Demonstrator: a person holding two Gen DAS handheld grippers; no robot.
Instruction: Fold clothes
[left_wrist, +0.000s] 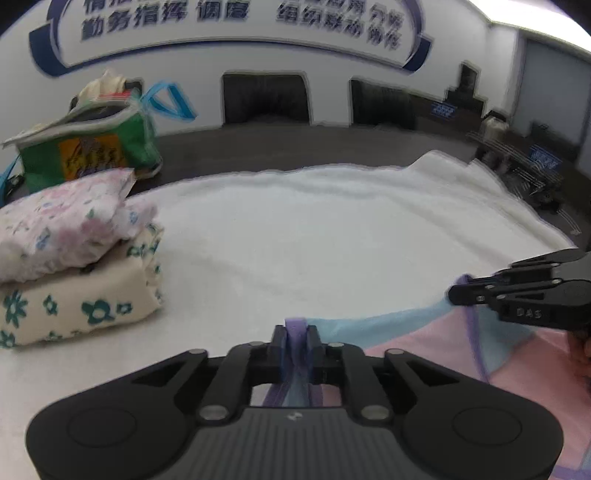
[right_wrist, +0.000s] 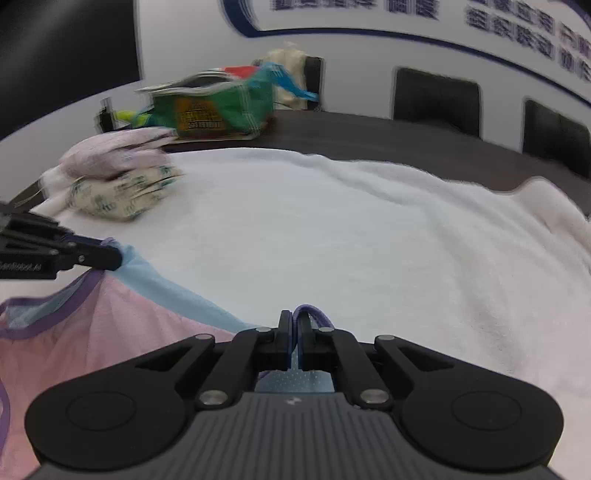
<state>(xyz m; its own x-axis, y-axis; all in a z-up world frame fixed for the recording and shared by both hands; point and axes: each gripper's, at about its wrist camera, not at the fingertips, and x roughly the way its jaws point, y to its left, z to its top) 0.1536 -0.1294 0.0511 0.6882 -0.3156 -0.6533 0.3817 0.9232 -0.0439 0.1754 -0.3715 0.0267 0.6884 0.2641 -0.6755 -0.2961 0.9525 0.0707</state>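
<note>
garment: pink-and-light-blue top (right_wrist: 110, 317) with purple binding, thin mesh-like knit; held up by two points along one edge, over the counter's near edge. Rest of it drops below both views.
left claw (left_wrist: 297, 341): fingers together, clamped on a bunched purple-bound bit of the edge.
right claw (right_wrist: 295, 341): fingers together, pinching the same blue edge where purple trim loops over the tips.
span: blue edge runs between the two claws with a slight sag, not pulled flat.
counter: dark top, white towel (left_wrist: 314, 221) spread over the middle; the garment's edge is over the towel's near side.
stack: two folded floral pieces (left_wrist: 74, 266) at the towel's left side, pale pink one on top of the cream one with green flowers. These already lie folded.
bag: green woven bag (left_wrist: 96, 147) near the counter's far-left corner, behind the stack.
handling: light, limp, no stiffness; will drape and crease wherever unsupported. Mesh may slide in the claws if tugged sideways.
grip points: bound seams and corners hold best; both claws are on those now.
stage: likely shoulders or hem in hand, motion blur too heavy to tell which.
</note>
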